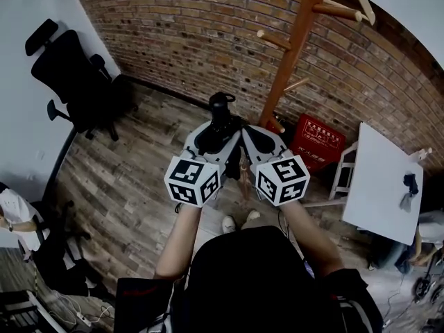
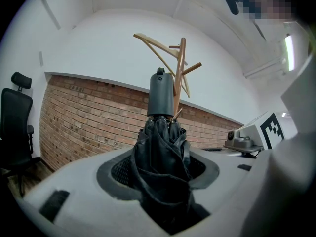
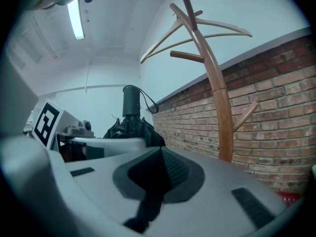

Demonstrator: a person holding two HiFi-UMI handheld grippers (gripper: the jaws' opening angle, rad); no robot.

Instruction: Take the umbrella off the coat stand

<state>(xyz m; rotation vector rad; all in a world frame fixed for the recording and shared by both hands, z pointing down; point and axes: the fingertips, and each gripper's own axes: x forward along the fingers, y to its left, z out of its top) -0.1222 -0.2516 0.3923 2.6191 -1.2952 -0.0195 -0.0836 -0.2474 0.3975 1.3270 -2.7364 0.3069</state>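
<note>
A folded black umbrella [image 1: 220, 120] stands upright between the jaws of my left gripper [image 1: 210, 141], handle end up and canopy folds bunched against the pads. In the left gripper view, the umbrella [image 2: 160, 152] fills the gap and my left gripper [image 2: 160, 181] is shut on it. It hangs clear of the wooden coat stand [image 1: 295, 54], which rises just behind. My right gripper [image 1: 260, 141] sits close beside the left one. In its own view, the right gripper [image 3: 160, 154] has its pads meeting with nothing held, and the umbrella [image 3: 131, 122] is to its left.
A red crate [image 1: 316, 141] sits at the foot of the coat stand [image 3: 217, 93] by the brick wall [image 1: 180, 40]. A black office chair [image 1: 76, 75] stands at the left and a white table [image 1: 385, 182] at the right. Wooden floor lies below.
</note>
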